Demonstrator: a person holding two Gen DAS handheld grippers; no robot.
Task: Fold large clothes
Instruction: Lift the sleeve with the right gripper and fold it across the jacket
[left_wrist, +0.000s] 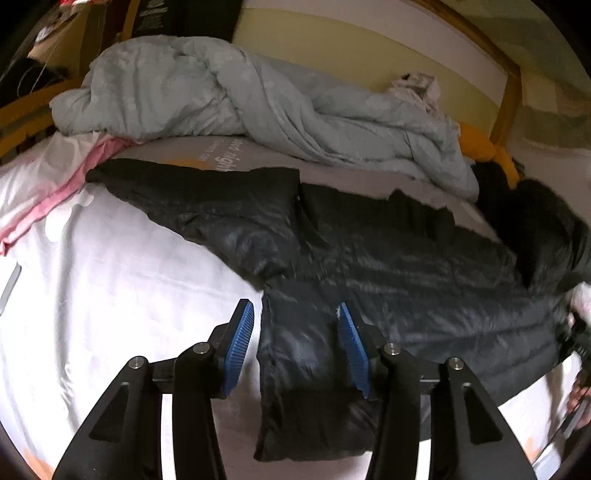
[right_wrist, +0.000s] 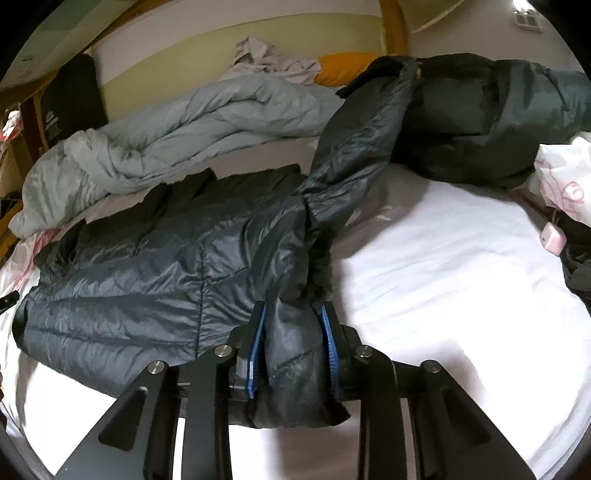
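A large dark puffer jacket (left_wrist: 388, 266) lies spread on the white bed sheet (left_wrist: 110, 277). In the left wrist view my left gripper (left_wrist: 295, 321) is open, its blue pads (left_wrist: 240, 343) on either side of a sleeve end (left_wrist: 306, 387) that lies on the sheet. In the right wrist view my right gripper (right_wrist: 293, 321) is shut on a bunched part of the jacket (right_wrist: 147, 273), near its furry hood edge (right_wrist: 317, 273). A sleeve (right_wrist: 354, 147) stretches away up to the right.
A crumpled pale grey duvet (left_wrist: 221, 99) lies along the far side of the bed, also in the right wrist view (right_wrist: 166, 125). Another dark garment (right_wrist: 480, 122) sits at the far right, with a pink-printed white cloth (right_wrist: 565, 177) and an orange pillow (right_wrist: 343, 66).
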